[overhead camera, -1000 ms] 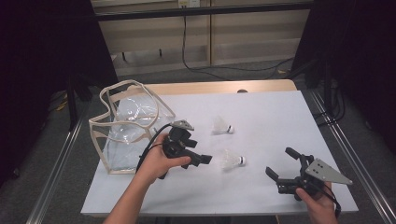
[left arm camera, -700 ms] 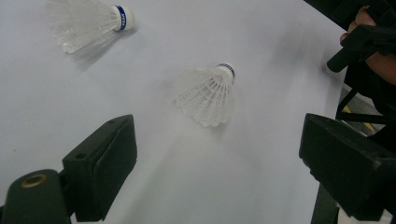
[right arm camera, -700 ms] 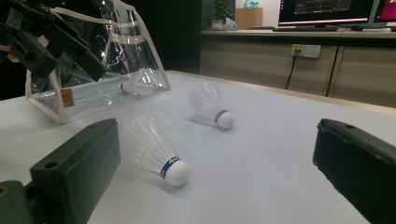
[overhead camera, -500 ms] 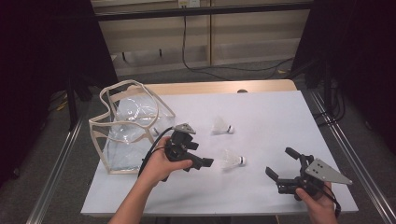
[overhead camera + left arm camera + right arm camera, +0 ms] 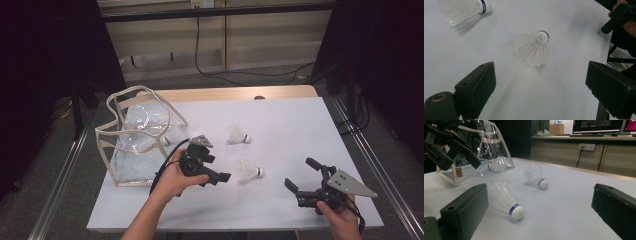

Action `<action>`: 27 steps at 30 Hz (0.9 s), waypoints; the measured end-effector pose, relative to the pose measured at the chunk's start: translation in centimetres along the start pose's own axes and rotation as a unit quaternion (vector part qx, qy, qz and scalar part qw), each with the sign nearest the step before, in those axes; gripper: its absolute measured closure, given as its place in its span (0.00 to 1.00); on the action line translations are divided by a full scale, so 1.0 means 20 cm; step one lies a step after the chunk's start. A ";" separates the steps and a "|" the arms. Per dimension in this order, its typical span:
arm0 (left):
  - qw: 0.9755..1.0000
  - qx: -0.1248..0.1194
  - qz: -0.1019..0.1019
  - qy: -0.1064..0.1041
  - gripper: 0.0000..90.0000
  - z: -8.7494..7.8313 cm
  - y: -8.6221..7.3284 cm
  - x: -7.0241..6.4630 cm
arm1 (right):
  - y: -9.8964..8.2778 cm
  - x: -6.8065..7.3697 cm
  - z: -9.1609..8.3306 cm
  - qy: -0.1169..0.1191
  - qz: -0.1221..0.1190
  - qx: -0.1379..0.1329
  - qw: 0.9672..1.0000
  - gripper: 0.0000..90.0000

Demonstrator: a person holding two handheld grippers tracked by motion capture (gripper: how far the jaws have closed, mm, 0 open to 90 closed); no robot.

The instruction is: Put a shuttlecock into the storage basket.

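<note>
Left tool (image 5: 212, 167) edged toward near shuttlecock (image 5: 248, 171), jaws apart; clear bag (image 5: 137, 145) holds one shuttlecock (image 5: 495, 165)

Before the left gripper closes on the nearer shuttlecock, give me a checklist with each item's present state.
1. Left gripper jaws open: ok, wide apart in the left gripper view.
2. Nearer shuttlecock lined up between the jaws: ok, though it lies ahead of them, not yet between.
3. Nothing held already: ok, both jaws bare.
4. Second shuttlecock out of the way: ok, apart from the first.
5. Right gripper clear of the path: ok, off to the side, open.
6. Clear bag mouth open to receive: cannot tell.
</note>
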State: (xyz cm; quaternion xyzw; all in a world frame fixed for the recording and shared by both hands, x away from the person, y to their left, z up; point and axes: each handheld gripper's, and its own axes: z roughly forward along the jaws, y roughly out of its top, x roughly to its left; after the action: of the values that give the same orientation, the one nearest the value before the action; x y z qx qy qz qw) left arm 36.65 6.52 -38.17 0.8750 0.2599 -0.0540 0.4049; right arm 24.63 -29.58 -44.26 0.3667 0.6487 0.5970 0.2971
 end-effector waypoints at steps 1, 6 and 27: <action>1.000 -0.001 0.002 -0.001 0.11 0.00 0.00 0.00 | 0.00 0.00 0.00 0.000 0.000 0.000 1.000 0.00; 1.000 0.000 0.007 -0.001 0.10 0.03 -0.01 -0.01 | 0.00 0.00 0.00 -0.002 0.000 0.001 1.000 0.00; 1.000 -0.017 0.017 -0.008 0.09 0.15 -0.04 -0.02 | 0.00 0.00 0.00 0.000 -0.002 0.004 1.000 0.01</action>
State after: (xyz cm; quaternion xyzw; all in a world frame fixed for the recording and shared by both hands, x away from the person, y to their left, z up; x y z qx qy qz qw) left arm 36.22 4.55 -40.65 0.8717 0.2423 -0.0497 0.4231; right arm 24.52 -29.58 -44.31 0.3666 0.6517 0.5940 0.2967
